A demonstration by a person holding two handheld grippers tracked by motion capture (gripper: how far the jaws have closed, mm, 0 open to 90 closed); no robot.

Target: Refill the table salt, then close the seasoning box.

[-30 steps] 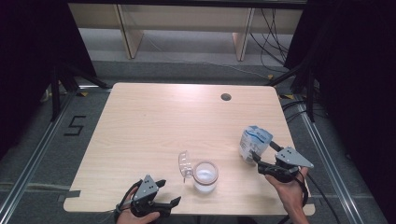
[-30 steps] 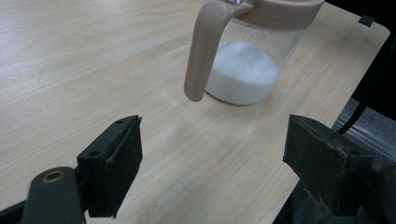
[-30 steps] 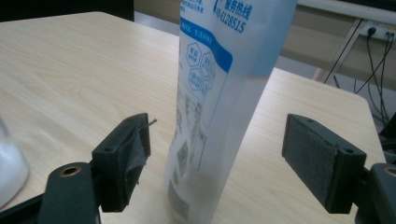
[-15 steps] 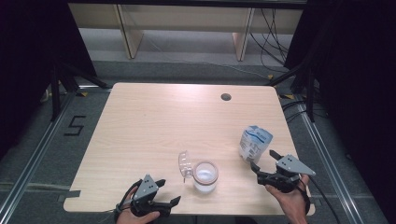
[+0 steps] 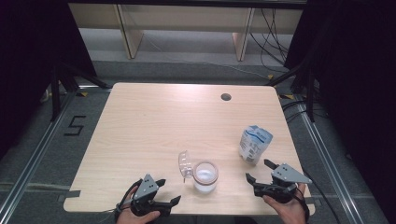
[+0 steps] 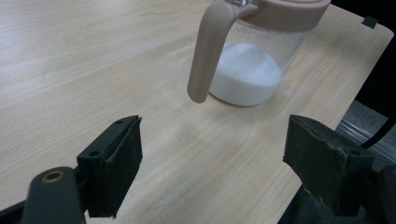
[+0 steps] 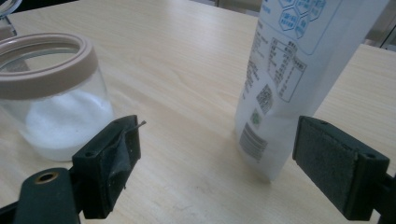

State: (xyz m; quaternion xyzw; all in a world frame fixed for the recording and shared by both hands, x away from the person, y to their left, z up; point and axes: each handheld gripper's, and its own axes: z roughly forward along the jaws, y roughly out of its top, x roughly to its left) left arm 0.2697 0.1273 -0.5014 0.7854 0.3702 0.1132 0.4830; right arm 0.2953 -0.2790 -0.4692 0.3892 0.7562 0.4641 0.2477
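The right gripper [image 5: 262,171], its jaws just opened wide with nothing between them, stands just short of the upright white plastic pouch with blue print [image 5: 254,143], which rises beyond its right jaw. The clear glass jar of white powder with a beige rim [image 5: 205,176] sits off its left jaw. The left gripper [image 5: 167,191] is spread and empty, the jar just ahead of it.
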